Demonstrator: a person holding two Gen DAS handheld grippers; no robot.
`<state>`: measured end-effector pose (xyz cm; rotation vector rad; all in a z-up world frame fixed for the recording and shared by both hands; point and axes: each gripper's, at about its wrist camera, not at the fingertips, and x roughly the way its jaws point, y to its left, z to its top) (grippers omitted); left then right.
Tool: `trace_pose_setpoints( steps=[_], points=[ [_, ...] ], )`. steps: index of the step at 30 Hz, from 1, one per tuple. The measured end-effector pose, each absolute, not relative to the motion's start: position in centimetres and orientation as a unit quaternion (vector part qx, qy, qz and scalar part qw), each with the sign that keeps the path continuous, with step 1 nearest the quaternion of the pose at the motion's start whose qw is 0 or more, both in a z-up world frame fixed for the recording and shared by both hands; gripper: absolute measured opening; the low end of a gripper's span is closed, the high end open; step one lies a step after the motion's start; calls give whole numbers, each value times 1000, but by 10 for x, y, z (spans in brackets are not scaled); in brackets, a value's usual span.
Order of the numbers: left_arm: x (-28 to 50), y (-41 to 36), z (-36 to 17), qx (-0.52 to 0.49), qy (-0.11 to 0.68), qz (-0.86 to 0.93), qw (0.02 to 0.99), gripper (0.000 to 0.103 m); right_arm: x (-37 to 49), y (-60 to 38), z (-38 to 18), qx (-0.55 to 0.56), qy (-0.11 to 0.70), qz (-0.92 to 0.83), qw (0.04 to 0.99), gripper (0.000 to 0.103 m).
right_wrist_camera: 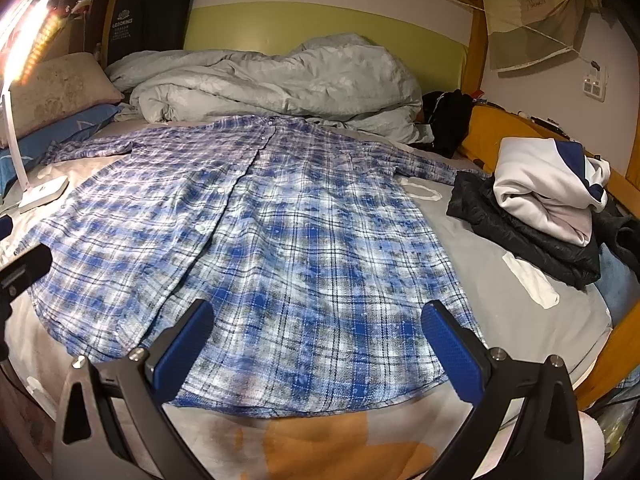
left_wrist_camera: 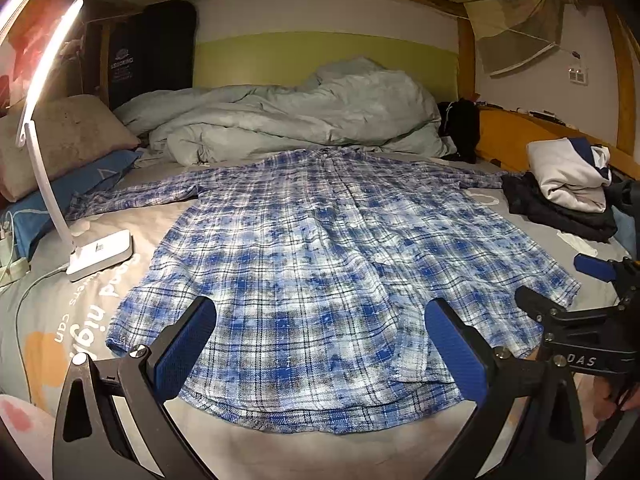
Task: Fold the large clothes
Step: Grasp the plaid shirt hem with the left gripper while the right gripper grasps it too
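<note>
Shirt: your blue-and-white plaid button-up shirt (left_wrist_camera: 320, 264) lies flat on the grey bedsheet (left_wrist_camera: 532, 248), front side up, hem at the near edge and collar at the far end, right up against the duvet.
Sleeves: both spread out sideways, the left one reaching toward the blue pillow (left_wrist_camera: 68, 196), the right one running to the pile of dark clothes.
Left gripper: your left gripper (left_wrist_camera: 320, 344) hangs over the near hem, blue pads spread wide apart, nothing between them.
Right gripper: your right gripper (right_wrist_camera: 318, 342) sits over the near right part of the hem, fingers (right_wrist_camera: 454, 350) just as wide, gripping nothing; in the left wrist view it shows at the right edge, beside the shirt's right hem corner.
Contact: from these angles you cannot tell whether either claw touches the cloth.
Far end: a rumpled pale green duvet (right_wrist_camera: 280, 80) is heaped across the bed.
Left side: a lit white desk lamp (left_wrist_camera: 100, 254) stands on the sheet, just beside the shirt's left edge, with a beige pillow (left_wrist_camera: 68, 136) stacked on the blue one behind it.
Right side: a folded white garment (right_wrist_camera: 548, 188) rests on top of a dark jacket (right_wrist_camera: 520, 236), well apart from the shirt body, close to the wooden bed rail (right_wrist_camera: 616, 344).
</note>
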<state>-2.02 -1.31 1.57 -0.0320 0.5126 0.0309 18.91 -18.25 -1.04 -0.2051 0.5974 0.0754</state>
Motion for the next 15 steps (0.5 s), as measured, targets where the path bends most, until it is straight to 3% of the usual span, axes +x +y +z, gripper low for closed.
trace_pose_setpoints(
  steps=[8,15],
  points=[
    [-23,-6,21,-20,241,22,970,103,191,-174,-17,-127,313,63,939,103],
    [-26,11,13,-3,254,38,966,103,173,-142,-64,-269,353,127,887,103]
  ],
)
